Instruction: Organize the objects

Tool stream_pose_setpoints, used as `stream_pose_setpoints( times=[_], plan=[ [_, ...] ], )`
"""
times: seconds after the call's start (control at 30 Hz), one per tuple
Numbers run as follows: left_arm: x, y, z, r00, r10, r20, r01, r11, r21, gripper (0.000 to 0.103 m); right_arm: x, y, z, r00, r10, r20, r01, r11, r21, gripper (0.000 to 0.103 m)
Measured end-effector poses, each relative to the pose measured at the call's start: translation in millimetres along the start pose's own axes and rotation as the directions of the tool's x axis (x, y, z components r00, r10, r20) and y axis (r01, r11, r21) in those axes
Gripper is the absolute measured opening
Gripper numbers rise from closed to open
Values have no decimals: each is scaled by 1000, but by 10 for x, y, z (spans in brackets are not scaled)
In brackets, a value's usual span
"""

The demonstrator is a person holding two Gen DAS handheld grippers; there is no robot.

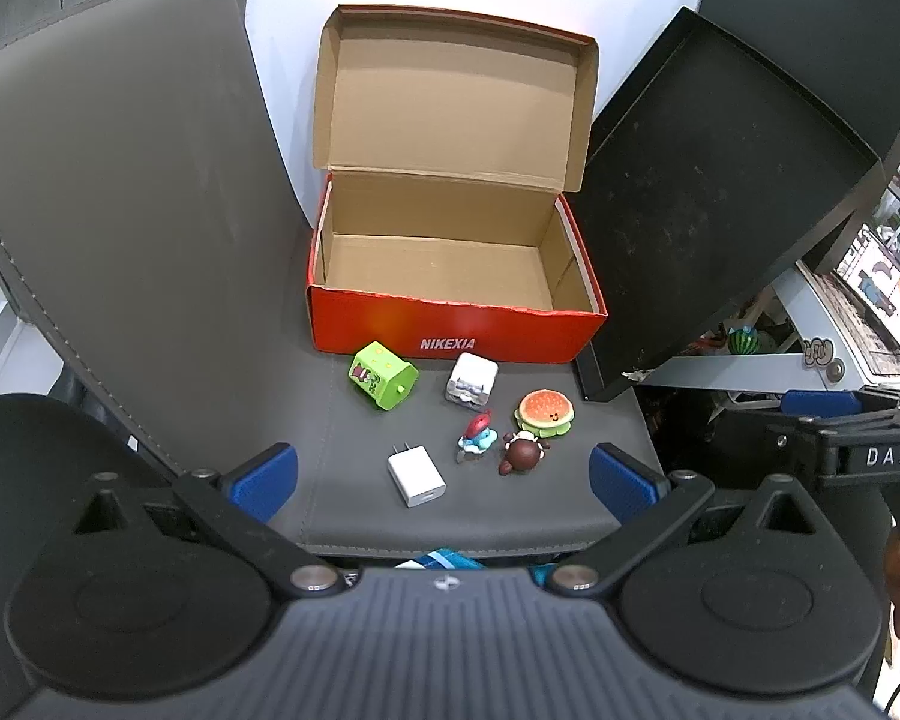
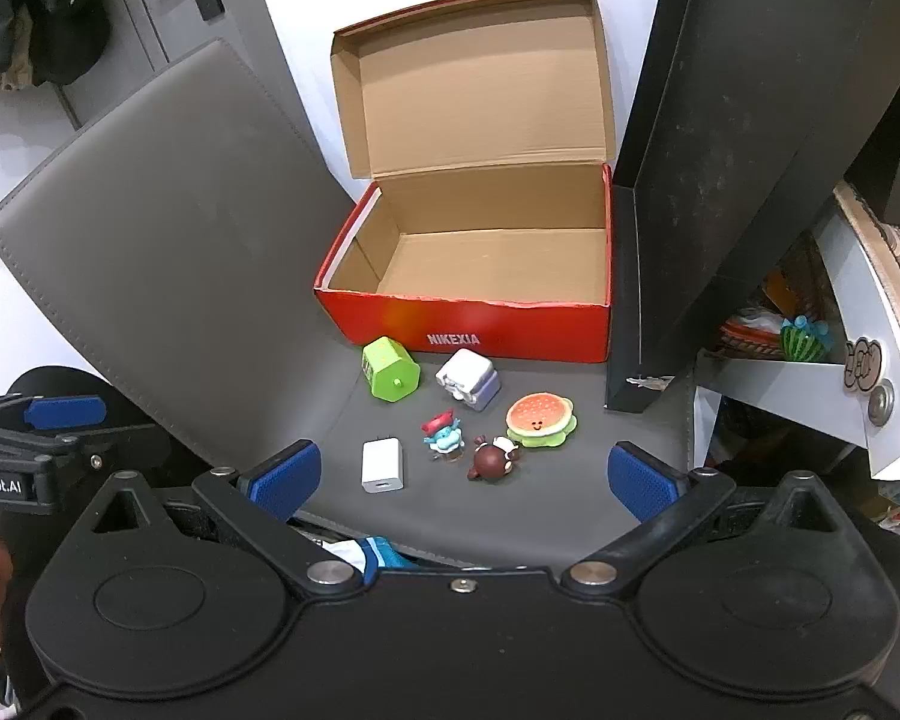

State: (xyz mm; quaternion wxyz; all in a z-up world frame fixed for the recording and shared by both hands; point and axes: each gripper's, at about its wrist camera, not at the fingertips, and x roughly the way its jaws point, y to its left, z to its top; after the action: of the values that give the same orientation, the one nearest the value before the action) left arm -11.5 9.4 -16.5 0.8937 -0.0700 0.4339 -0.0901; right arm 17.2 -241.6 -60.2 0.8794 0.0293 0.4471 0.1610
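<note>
Grey leather mat (image 1: 462,504) covers the desk, curling up at the left. Both tongs hover apart, jaws spread wide and empty — left gripper (image 1: 444,480), right gripper (image 2: 465,477). Six small toys and chargers lie just ahead of the fingertips; the white charger (image 1: 417,476) is nearest. Beyond them sits the open red shoebox (image 1: 456,324), empty, probably their destination. A black board (image 1: 708,204) crowds its right edge — approach room is freer on the left.

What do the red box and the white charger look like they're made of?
Red box: corrugated cardboard, judging by the plain brown inside and folded flaps, with a slightly glossy red print outside. White charger: probably hard, smooth plastic, with two metal prongs.
</note>
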Motion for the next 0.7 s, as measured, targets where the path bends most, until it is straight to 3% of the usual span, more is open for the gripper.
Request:
stream_pose_setpoints(
  times=[0.7],
  plan=[
    [16,-17,45,1000,2,-2,-2,1000,13,103,-56,-39,43,1000,-17,12,17,1000,-6,103]
  ],
)
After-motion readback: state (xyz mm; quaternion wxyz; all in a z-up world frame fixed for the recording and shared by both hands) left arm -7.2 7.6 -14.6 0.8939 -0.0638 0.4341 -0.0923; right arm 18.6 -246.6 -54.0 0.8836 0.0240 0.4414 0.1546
